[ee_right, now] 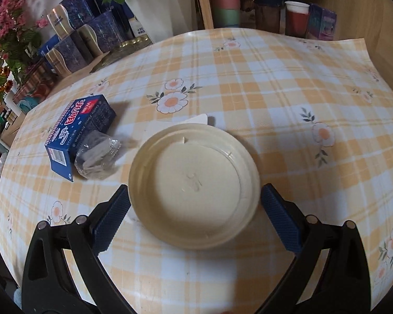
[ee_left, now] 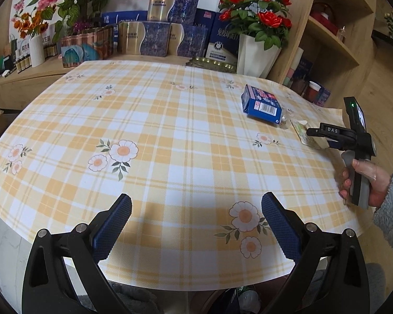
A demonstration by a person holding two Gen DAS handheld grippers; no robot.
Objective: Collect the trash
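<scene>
— Lying flat on the checked cloth of the bench point(ee_right: 288, 99), the cream disposable plate point(ee_right: 194, 185) sits right between the fingers of the right claw point(ee_right: 196, 217). See it?

— Yes. The claw's blue pads point(ee_right: 280, 222) stand wide apart, one at each side of the plate's rim; the left one looks about touching it, the right one shows a small gap. Nothing is clamped.

— What else counts as trash?

— A blue carton point(ee_right: 78, 130) lies on its side to the plate's left, with a crumpled clear wrapper point(ee_right: 97, 154) resting against its near end. A bit of white paper point(ee_right: 196, 119) peeks out from behind the plate's far rim.

— And the other side?

— The left claw point(ee_left: 196, 225) hangs over the near edge of the bench, fingers spread wide with only cloth between them. From there the carton shows far off to the right, and a hand point(ee_left: 366, 183) in a grey fleecy sleeve point(ee_left: 391, 209) grips the right tool's handle.

— Background?

— Red roses in a white pot point(ee_left: 254, 55), stacked gift boxes point(ee_left: 157, 36), wooden shelves point(ee_left: 335, 34).
</scene>
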